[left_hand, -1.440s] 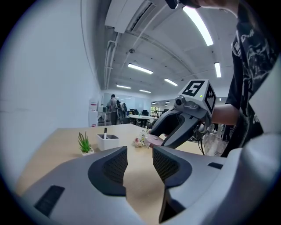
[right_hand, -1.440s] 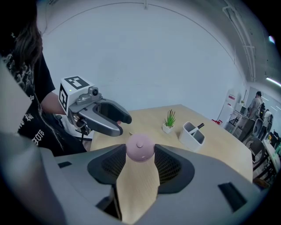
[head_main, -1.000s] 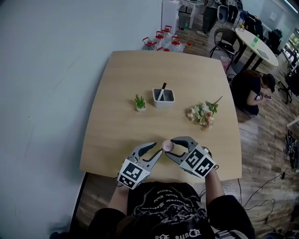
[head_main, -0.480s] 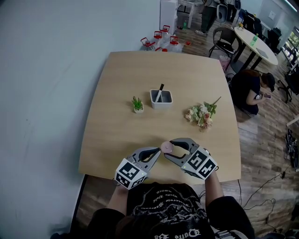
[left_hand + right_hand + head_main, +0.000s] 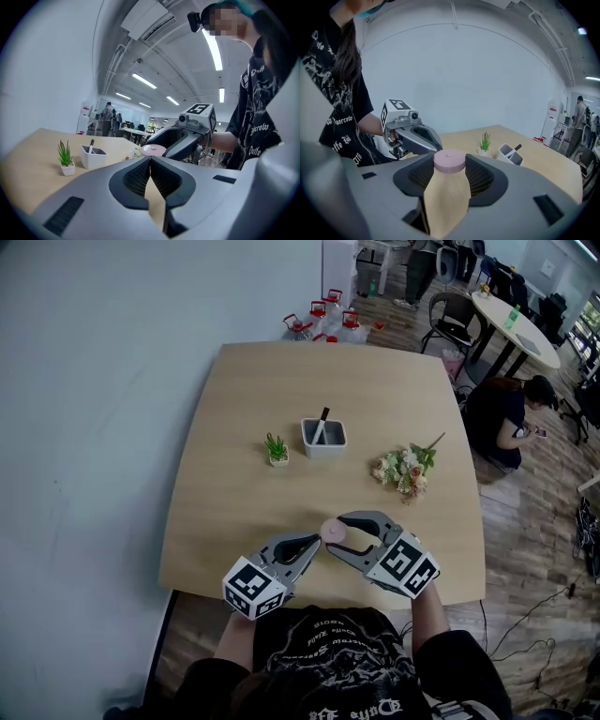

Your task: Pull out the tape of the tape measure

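Note:
A round pink tape measure (image 5: 333,531) hangs just above the table's near edge, and my right gripper (image 5: 335,532) is shut on its sides. In the right gripper view the pink tape measure (image 5: 449,161) sits between the ribbed pads (image 5: 483,174), flat face up. My left gripper (image 5: 319,542) is shut, its tips against the case's left side. In the left gripper view the left gripper's (image 5: 150,158) pads meet just in front of the tape measure (image 5: 153,150). No pulled-out tape shows, and I cannot see whether the tape's end is pinched.
On the wooden table (image 5: 234,521) stand a small potted plant (image 5: 277,450), a white holder with a pen (image 5: 324,438) and a flower bunch (image 5: 405,470). Water jugs (image 5: 323,322) stand beyond the far edge. A person (image 5: 506,423) sits on the floor at right.
My left gripper's jaws have gone from open to shut at the tape measure's left side. Its marker cube has shifted slightly left. The right gripper still holds the case in the same place.

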{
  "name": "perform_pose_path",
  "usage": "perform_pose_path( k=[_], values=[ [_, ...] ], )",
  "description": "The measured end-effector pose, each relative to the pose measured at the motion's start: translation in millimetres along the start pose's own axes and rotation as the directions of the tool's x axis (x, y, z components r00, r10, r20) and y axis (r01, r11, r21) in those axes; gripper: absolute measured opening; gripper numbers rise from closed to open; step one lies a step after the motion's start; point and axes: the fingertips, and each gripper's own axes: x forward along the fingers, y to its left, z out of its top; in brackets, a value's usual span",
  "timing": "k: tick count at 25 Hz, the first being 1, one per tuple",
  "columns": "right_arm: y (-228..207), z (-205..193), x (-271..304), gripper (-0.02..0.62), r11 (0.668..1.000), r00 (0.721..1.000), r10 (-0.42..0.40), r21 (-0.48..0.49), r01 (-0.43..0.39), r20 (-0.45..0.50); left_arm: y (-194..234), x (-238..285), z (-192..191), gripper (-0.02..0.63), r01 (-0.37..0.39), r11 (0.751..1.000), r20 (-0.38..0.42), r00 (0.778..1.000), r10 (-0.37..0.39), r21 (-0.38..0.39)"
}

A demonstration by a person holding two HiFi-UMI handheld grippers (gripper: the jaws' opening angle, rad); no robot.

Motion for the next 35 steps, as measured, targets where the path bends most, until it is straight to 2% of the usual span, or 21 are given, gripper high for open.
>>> perform_pose_path(
  k=[5, 10, 20, 23, 35],
  values=[
    [-3, -5, 5, 0.224, 0.998, 0.999, -0.054, 0.015, 0.054, 0.002, 6, -1, -5, 0.009, -0.045, 0.999, -0.016, 0.999, 0.045, 0.015],
    [-5, -10, 7, 0.224, 0.996, 0.997, -0.073, 0.042, 0.073, -0.006, 7, -3, -10, 0.009, -0.057, 0.998, -0.032, 0.998, 0.058, 0.015],
    [-30, -31, -14, 0.224, 0.966, 0.979, -0.199, 0.160, 0.202, -0.030, 15, -11, -25, 0.009, -0.088, 0.990, -0.027, 0.996, 0.085, -0.106],
    [-31, -37, -18, 0.225, 0.961, 0.977, -0.209, 0.178, 0.213, -0.040, 16, -14, -30, 0.009, -0.093, 0.987, -0.033, 0.995, 0.090, -0.129],
    [-40, -49, -23, 0.224, 0.937, 0.961, -0.271, 0.213, 0.278, -0.062, 22, -16, -38, 0.009, -0.118, 0.981, -0.039, 0.993, 0.113, -0.152]
  ],
)
